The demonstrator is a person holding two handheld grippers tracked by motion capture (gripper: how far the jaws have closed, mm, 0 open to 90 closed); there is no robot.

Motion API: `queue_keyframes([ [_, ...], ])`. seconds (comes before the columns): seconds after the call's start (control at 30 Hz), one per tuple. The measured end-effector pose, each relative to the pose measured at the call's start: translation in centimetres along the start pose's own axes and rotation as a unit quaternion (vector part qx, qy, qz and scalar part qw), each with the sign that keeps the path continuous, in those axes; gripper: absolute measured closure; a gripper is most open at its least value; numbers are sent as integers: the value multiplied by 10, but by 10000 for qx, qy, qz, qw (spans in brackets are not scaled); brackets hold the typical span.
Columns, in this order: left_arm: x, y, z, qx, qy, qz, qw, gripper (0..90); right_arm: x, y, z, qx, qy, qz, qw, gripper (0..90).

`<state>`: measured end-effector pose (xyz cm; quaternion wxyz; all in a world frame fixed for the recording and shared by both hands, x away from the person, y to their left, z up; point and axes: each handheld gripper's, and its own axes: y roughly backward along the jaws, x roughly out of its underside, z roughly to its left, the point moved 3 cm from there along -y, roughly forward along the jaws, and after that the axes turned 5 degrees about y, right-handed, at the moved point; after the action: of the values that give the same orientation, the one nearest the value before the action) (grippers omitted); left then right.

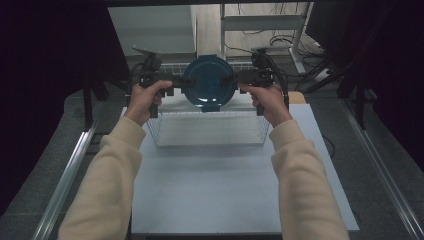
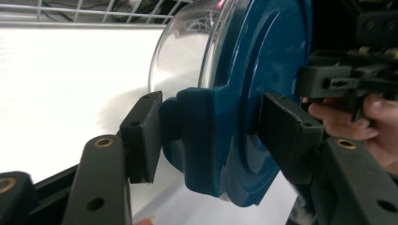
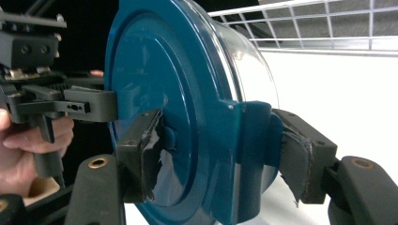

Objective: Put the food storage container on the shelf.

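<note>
A round container with a blue lid [image 1: 208,82] (clear-walled, lid facing the camera) hangs above the wire basket [image 1: 210,131], its side tabs clamped between the left gripper [image 1: 175,83] and right gripper [image 1: 239,78], arms outstretched.

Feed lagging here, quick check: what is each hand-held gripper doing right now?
Left hand-held gripper: closed on a side clip of the blue-lidded container.
Right hand-held gripper: closed on the opposite side clip of it.
</note>
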<state>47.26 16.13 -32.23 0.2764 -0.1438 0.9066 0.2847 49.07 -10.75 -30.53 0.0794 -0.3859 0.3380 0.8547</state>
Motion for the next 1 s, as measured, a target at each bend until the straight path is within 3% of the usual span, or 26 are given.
queue_keyframes([
  [0.07,-2,-1,1,-25,48,-27,10000,415,-1,-2,-2,-16,-60,-22,10000,362],
  [0.1,-7,-5,5,18,182,-58,9998,414,-3,-5,-8,-63,-266,-45,9996,357],
  [0.13,-7,-5,5,18,182,-58,9998,413,-3,-5,-8,-63,-266,-45,9996,357],
  [0.27,-12,-15,16,161,611,-124,9979,405,-5,-12,-20,-142,-573,-8,9983,330],
  [0.3,-14,-19,21,220,745,-115,9969,388,-5,-16,-25,-171,-741,7,9971,314],
  [0.33,-14,-19,21,220,745,-115,9969,382,-5,-16,-25,-171,-741,7,9971,314],
  [0.4,-15,-23,25,278,841,-103,9960,375,-4,-19,-31,-221,-990,49,9948,302],
  [0.6,-14,-29,32,366,938,-159,9948,349,-3,-23,-36,-267,-1130,30,9932,279],
  [0.7,-13,-29,30,303,753,-229,9964,338,-2,-24,-35,-183,-1010,-45,9947,247],
  [0.73,-12,-27,28,50,540,-417,9977,303,-3,-23,-31,163,-829,-180,9963,119],
  [0.77,-12,-27,28,50,540,-417,9977,262,-3,-23,-31,163,-829,-180,9963,119],
  [0.8,-12,-25,27,-86,487,-529,9974,262,-4,-20,-29,357,-699,-259,9966,107],
  [0.83,-12,-22,25,-168,436,-588,9972,191,-5,-13,-25,555,-505,-388,9964,94],
  [0.93,-5,-9,17,-453,158,-591,9971,173,-3,-5,-18,480,-367,-428,9973,72],
  [0.97,5,3,6,-661,-211,-630,9956,171,3,5,-10,496,-18,-389,9980,50],
  [1.0,5,3,6,-661,-211,-630,9956,171,3,5,-10,496,-18,-389,9980,50],
])
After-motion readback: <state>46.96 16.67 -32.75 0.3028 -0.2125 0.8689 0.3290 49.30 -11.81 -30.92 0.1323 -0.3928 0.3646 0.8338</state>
